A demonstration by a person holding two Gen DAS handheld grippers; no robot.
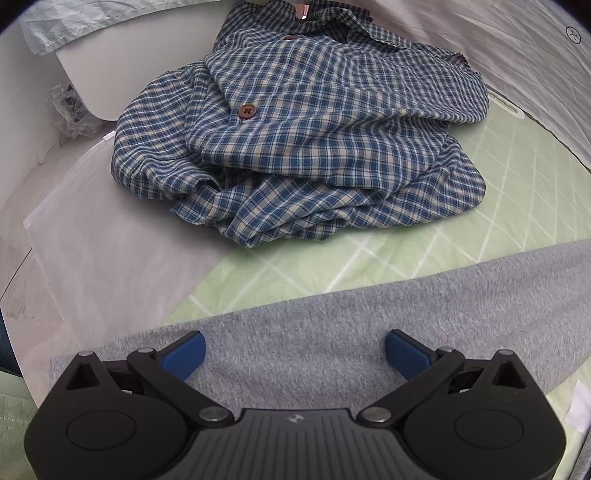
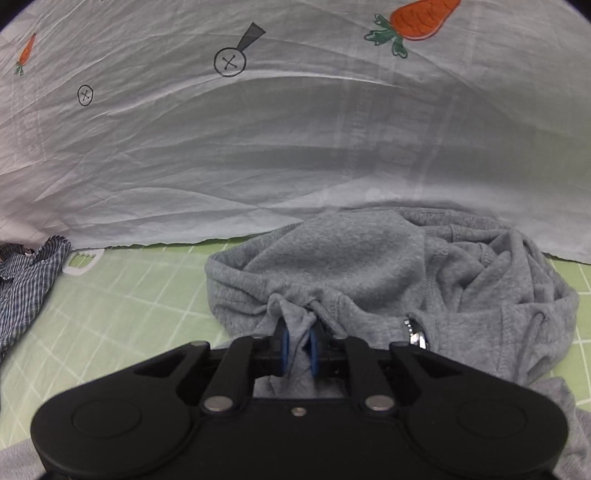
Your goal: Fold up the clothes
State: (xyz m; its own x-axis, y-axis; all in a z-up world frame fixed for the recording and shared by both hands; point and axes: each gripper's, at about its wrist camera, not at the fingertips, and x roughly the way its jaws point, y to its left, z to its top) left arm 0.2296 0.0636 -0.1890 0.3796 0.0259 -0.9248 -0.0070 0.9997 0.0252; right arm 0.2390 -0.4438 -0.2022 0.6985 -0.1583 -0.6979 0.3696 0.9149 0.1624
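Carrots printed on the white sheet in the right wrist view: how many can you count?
2. A large carrot sits at the top right of the white sheet; a small carrot is near the left edge. Folds or the frame edge may hide more.

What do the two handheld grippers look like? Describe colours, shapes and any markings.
Both match. The left gripper has a black, ribbed plastic body with a small pale logo near its middle, round housings on both sides, black linkage arms on silver pivot pins, and blue fingers. The right gripper has the same black body, silver pins, a small centre screw and blue pads. No cables, hands or sleeves show.
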